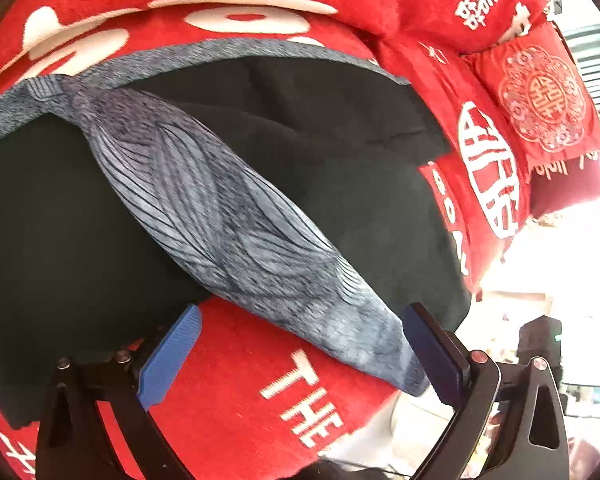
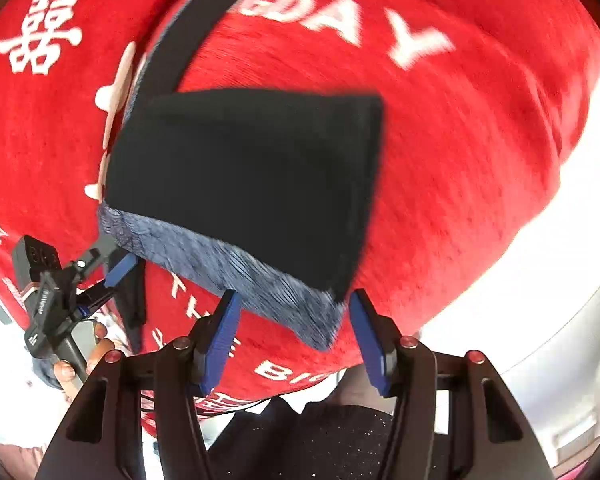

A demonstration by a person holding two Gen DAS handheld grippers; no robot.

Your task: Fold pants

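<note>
Right wrist view: right gripper (image 2: 294,316) is released above the folded pants (image 2: 244,184) on the red blanket (image 2: 460,160). Left gripper (image 1: 300,336) is released too, near the grey patterned band (image 1: 220,208).

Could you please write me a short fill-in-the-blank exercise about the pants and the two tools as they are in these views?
1. The black pants lie on a blanket whose colour is ____.
2. The jaws of the right tool stand ____, pressing on nothing.
3. The band along the pants' edge is patterned in ____.
4. The white letters between the left tool's blue fingers begin the word ____.

Missing words: red; open; grey; THE
</note>
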